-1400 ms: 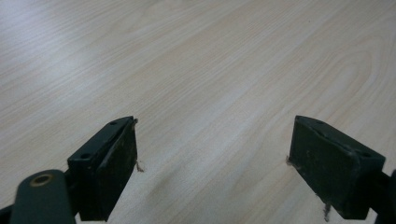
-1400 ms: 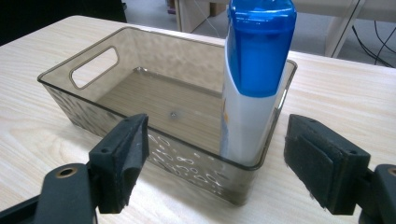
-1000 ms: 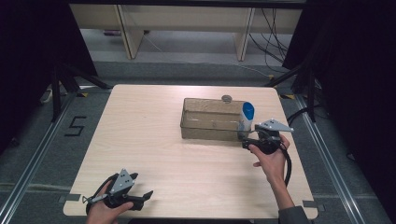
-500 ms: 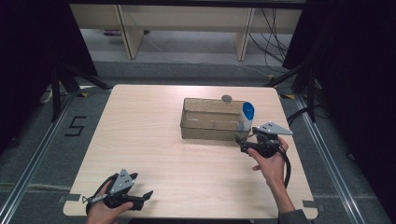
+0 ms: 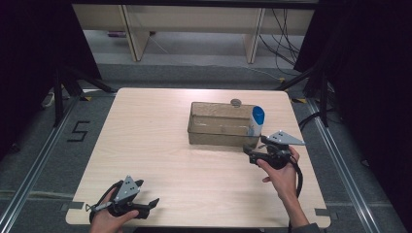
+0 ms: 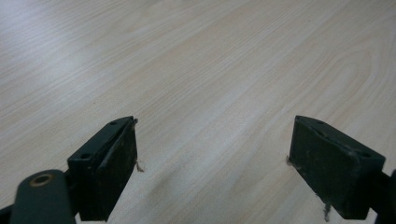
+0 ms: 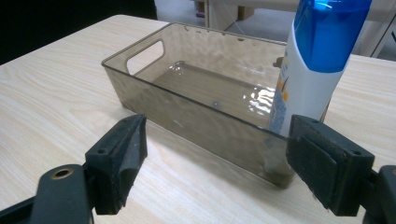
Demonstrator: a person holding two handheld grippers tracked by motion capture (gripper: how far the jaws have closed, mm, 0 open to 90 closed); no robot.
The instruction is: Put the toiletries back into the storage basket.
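The white bottle [image 7: 312,70] with the blue cap stands upright in the near right corner of the clear bin [image 7: 154,88], its lower part behind the bin's smoky front wall and its cap well above the rim. Its long axis runs straight up, so any grasp has to come at the body from the side, above the rim, or down over the cap.

In the high view the bottle [image 5: 256,120] is at the bin's [image 5: 219,128] right end, and the right tool [image 5: 256,156] sits just in front of that corner, on the person's side of it, pointing toward the bin. From the right gripper view the bottle lies ahead and toward the right-hand jaw, not centred in the gap; the bin's front wall crosses between the jaws and the bottle. The jaws stand wide apart with nothing between the pads, and they have not closed on anything. My reading is that the right tool would need to rise above the rim and shift toward the bottle's side to line up with it.

The left tool [image 5: 145,206] rests low at the near left edge of the bench [image 5: 145,131], well apart from the bin. In the left gripper view its jaws are spread wide over bare wood, gripping nothing. The right hand is plainly the nearer one.

A small round grey thing [image 5: 236,102] lies on the bench just behind the bin's far wall.
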